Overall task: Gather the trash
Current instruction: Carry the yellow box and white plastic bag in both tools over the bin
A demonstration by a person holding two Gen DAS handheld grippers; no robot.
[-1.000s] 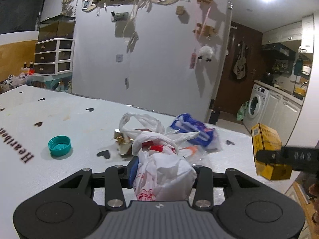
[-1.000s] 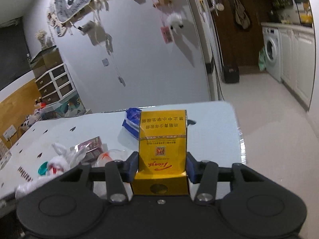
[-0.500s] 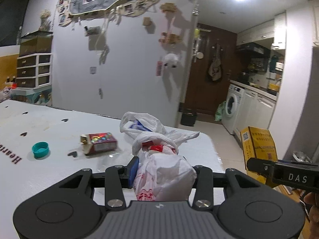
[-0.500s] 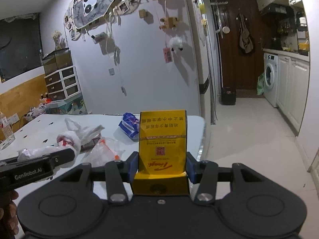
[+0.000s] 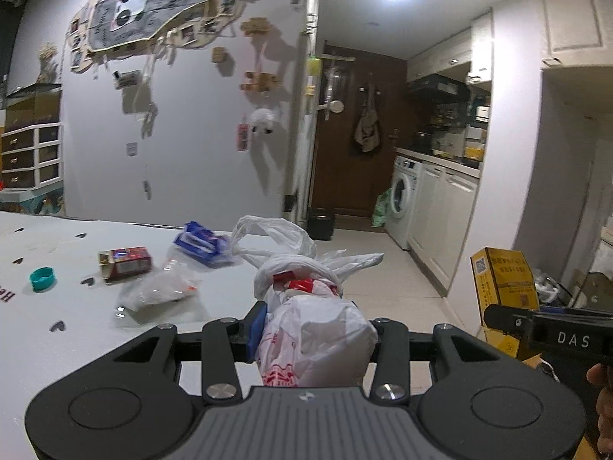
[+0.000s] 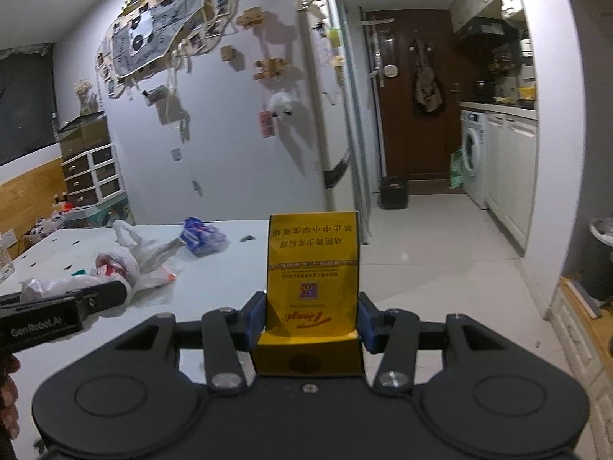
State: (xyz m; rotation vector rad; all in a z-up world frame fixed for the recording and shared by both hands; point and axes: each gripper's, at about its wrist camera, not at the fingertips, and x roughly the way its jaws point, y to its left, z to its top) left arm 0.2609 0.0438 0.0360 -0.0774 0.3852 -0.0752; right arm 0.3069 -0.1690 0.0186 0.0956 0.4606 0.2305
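My left gripper [image 5: 314, 329] is shut on a knotted white plastic bag [image 5: 310, 322] with red print, held above the white table's right edge. My right gripper [image 6: 312, 318] is shut on a yellow carton [image 6: 312, 268], held upright past the table's end over the floor. The carton also shows in the left wrist view [image 5: 504, 287], and the bag in the right wrist view [image 6: 118, 264]. On the table [image 5: 95, 345] lie a red box [image 5: 124, 262], a blue wrapper [image 5: 201, 243], a clear plastic bag [image 5: 157, 293] and a teal cap [image 5: 43, 279].
A dark bin with a white liner [image 6: 599, 260] stands at the far right on the floor. A black bin [image 6: 394, 191] sits by the brown door. A washing machine [image 6: 473, 157] and white cabinets line the right wall. A white partition wall stands behind the table.
Both grippers, each still holding its item, have swung right and back from the table toward the kitchen floor. The table trash has slid left in view.
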